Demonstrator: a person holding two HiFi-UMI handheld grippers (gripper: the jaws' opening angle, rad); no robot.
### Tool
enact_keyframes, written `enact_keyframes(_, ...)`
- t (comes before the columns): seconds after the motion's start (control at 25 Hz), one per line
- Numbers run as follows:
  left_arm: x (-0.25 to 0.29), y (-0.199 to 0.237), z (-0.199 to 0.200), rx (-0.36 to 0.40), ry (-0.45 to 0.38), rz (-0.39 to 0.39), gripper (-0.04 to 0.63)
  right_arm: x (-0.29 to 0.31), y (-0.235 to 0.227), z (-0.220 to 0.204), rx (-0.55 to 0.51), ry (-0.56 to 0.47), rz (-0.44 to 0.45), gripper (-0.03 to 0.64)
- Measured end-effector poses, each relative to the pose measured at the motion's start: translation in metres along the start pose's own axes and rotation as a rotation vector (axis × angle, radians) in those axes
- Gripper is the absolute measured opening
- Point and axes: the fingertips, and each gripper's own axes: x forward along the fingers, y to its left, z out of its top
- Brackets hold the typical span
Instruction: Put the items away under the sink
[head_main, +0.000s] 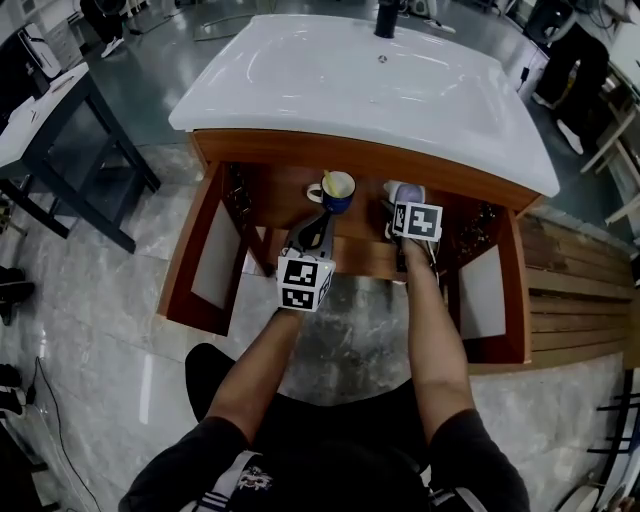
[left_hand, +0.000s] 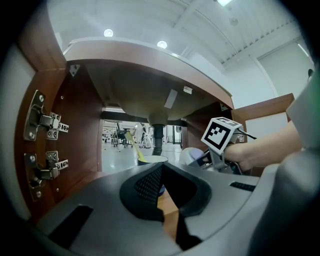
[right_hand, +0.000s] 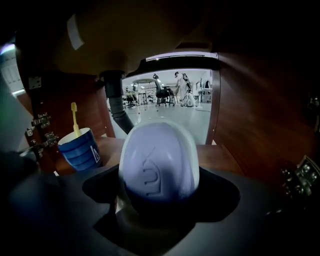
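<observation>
inside the open wooden cabinet under the white sink, the left gripper hovers just near of a glossy blue ribbed cup that stands on the smooth brown shelf with a yellow toothbrush in it; the dark textured jaws meet at the tips on nothing. to the right, the right gripper is clamped around a smooth, pale lilac oval soap bar with a white rim, over the shelf's right side; whether it touches the wood i cannot tell. this looks like the placing step for the soap: next, lower it flat, then ease the jaws apart gently, since soap is slick.
</observation>
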Motion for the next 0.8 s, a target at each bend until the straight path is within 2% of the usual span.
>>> enact_keyframes(0.4, 0.004, -0.006, 0.006, 0.002, -0.015, -0.018, 0.000, 0.024, -0.004, 0.003, 0.021, 0.075, -0.020, 0.468)
enact_keyframes(0.8, 0.003, -0.009, 0.004, 0.004, -0.012, -0.035, 0.000, 0.030, -0.006, 0.001, 0.058, 0.092, -0.005, 0.469)
